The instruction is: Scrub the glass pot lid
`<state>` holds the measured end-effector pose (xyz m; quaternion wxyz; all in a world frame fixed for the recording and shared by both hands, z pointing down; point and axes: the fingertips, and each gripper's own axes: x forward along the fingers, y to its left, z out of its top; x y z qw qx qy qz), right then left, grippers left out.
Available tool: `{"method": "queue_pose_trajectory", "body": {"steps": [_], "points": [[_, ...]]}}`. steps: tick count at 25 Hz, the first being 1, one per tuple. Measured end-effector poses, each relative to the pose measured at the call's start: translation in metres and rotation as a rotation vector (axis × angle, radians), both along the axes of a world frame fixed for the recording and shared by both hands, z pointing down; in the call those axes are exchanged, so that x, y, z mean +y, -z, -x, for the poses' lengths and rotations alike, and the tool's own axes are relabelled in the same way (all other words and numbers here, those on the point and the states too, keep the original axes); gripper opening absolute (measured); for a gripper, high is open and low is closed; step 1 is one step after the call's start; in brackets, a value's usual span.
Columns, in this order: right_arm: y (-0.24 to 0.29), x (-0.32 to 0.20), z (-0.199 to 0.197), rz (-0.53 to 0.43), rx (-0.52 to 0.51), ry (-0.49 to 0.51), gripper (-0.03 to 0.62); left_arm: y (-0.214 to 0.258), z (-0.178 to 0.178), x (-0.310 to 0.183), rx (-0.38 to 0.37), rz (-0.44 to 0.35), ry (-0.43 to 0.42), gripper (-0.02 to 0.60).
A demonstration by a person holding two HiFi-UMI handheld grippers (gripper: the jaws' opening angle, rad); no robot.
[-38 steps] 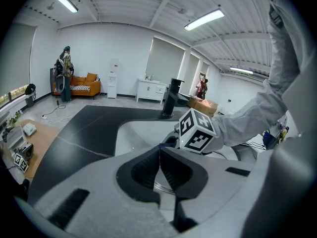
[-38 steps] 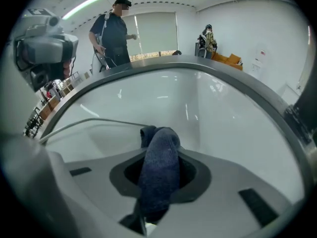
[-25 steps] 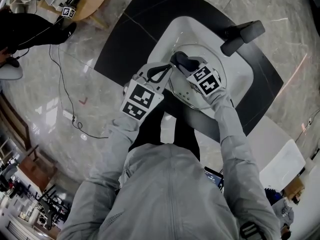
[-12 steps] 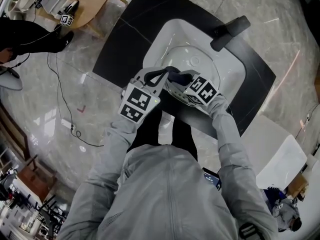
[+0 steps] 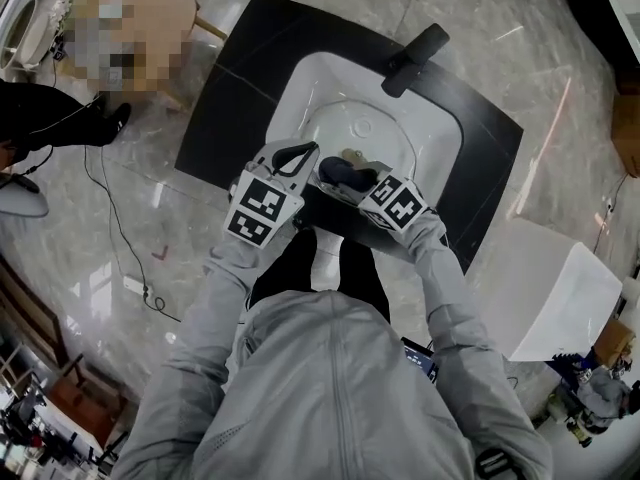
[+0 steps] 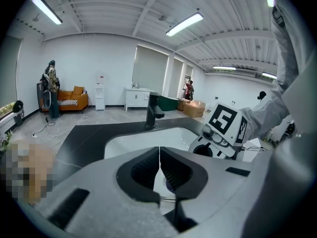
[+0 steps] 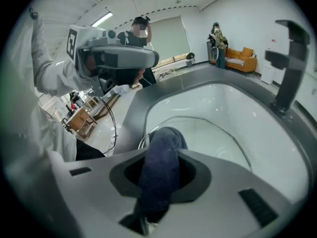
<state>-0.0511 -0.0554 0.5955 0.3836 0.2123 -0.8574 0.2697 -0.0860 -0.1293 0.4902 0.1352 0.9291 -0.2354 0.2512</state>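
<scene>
Sink (image 5: 300,86) holds lid (image 7: 210,135); tool (image 7: 159,175) grips cloth (image 7: 161,152).

A black worktop (image 5: 222,118) stands on the marble floor (image 5: 560,88). A white sink (image 5: 300,83) is set into it, with a black tap (image 5: 415,48) at the sink's 1 o'clock. A glass lid (image 7: 208,138) rests in the sink.
</scene>
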Motion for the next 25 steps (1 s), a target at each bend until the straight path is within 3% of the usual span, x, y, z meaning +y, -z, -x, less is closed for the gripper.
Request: {"method": "queue_pose_trajectory", "body": {"steps": [6, 12, 18, 25], "points": [[0.037, 0.000, -0.045, -0.108, 0.039, -0.232, 0.086, 0.024, -0.012, -0.002, 0.001, -0.057, -0.039, 0.028], [0.100, -0.015, -0.110, -0.268, 0.061, -0.429, 0.086, 0.063, -0.027, -0.022, 0.018, -0.141, 0.000, 0.029], [0.176, -0.032, -0.160, -0.459, 0.087, -0.508, 0.086, 0.109, -0.047, -0.038, 0.038, -0.238, 0.031, 0.028], [0.249, -0.039, -0.198, -0.620, 0.079, -0.567, 0.086, 0.157, -0.078, -0.038, 0.064, -0.342, -0.006, 0.029]]}}
